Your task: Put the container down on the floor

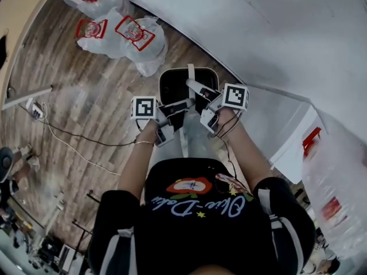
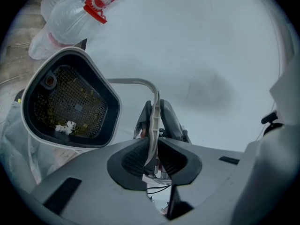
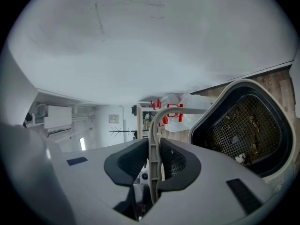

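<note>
The container [image 1: 166, 76] is a black bin with a pale rim, a mesh bottom holding bits of debris, and a thin grey bail handle [image 1: 191, 73]. It hangs close to the white wall, in front of the person. My left gripper [image 1: 178, 109] is shut on the handle from the left, and my right gripper [image 1: 202, 95] is shut on it from the right. In the left gripper view the handle [image 2: 136, 82] runs between the pads of the left gripper [image 2: 152, 146], with the container [image 2: 111, 109] at the left. In the right gripper view the right gripper [image 3: 153, 161] pinches the handle [image 3: 161, 114], with the container [image 3: 220, 92] at the right.
Clear water jugs [image 1: 129, 36] with red handles lie on the wooden floor beyond the container. The white wall [image 1: 275, 33] is close on the right. A cable [image 1: 74, 136] trails across the floor at left. A white box [image 1: 292, 136] and a big clear bottle [image 1: 335, 188] stand at right.
</note>
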